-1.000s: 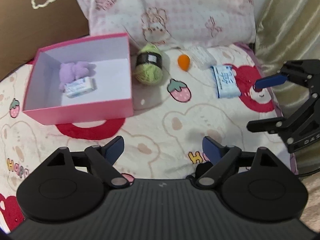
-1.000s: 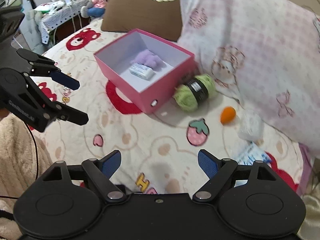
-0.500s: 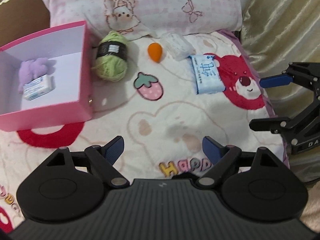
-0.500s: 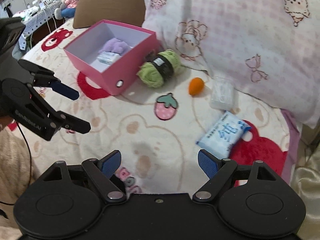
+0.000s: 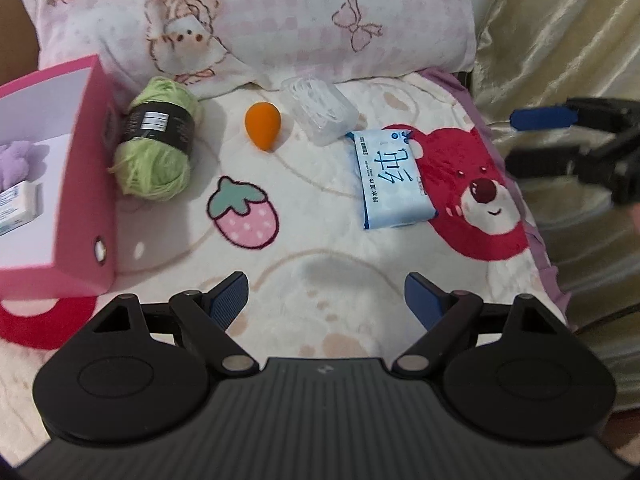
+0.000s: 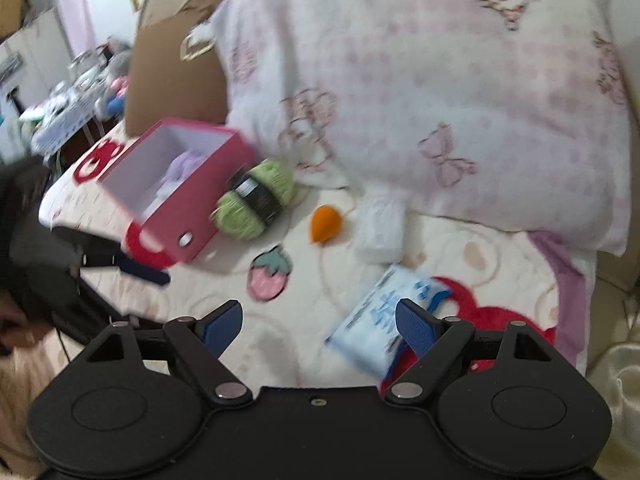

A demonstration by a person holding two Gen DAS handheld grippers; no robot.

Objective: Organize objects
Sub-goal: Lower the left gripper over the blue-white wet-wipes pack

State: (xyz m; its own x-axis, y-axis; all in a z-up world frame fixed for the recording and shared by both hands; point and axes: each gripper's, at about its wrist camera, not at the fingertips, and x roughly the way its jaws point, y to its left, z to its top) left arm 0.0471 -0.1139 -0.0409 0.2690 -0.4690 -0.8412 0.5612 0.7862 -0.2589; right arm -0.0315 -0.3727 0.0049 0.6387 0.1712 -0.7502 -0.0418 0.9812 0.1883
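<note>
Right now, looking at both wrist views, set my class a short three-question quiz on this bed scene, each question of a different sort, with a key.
1. True or false: the pink box is empty.
2. Which lies nearest the wet wipes pack? A) green yarn ball B) clear plastic case C) orange egg-shaped sponge
3. Fill in: both the left gripper and the right gripper have their jaws ____.

Key: 1 false, a purple plush and a small white packet lie inside; 2 B; 3 open, nothing held.
</note>
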